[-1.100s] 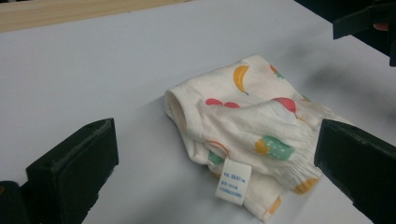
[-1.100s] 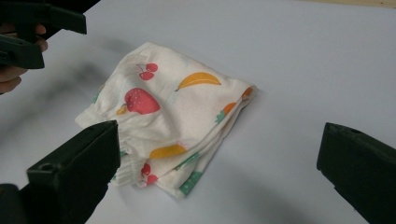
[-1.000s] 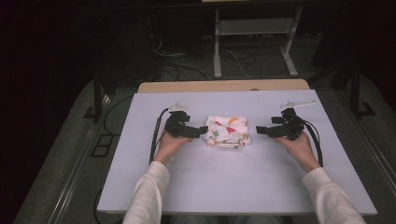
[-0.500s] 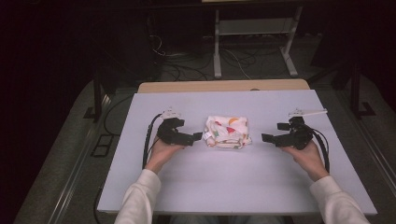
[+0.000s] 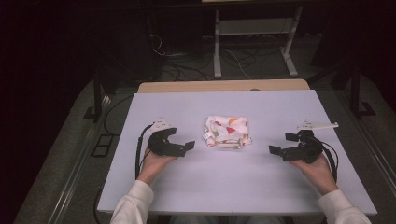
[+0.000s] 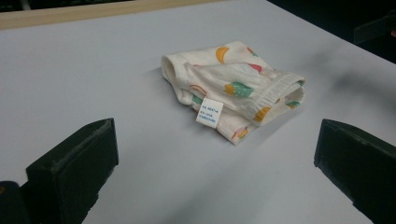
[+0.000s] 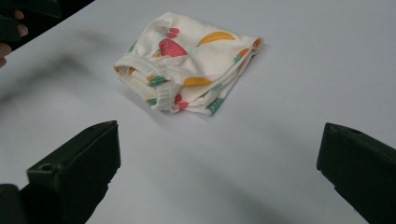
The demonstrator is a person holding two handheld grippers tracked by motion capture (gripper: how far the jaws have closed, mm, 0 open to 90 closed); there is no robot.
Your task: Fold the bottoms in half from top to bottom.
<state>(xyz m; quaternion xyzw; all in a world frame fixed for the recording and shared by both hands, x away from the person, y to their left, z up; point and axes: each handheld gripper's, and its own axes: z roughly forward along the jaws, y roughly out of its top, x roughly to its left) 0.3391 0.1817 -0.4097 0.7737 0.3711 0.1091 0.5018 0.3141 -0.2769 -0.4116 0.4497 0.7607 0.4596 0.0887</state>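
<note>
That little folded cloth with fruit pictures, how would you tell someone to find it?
Look at the big pale table and go to its middle, between the left gripper and the right gripper, both open and apart from it. There lies the folded cloth. It is cream with bright fruit prints, a stretchy gathered band along one edge and a small white label.

The high view is dim, with only the pale tabletop (image 5: 233,177) lit and everything around it near black. Both gripper views look brighter and softly lit; the folded cloth (image 6: 233,88) casts faint shadows, and far corners blur
</note>
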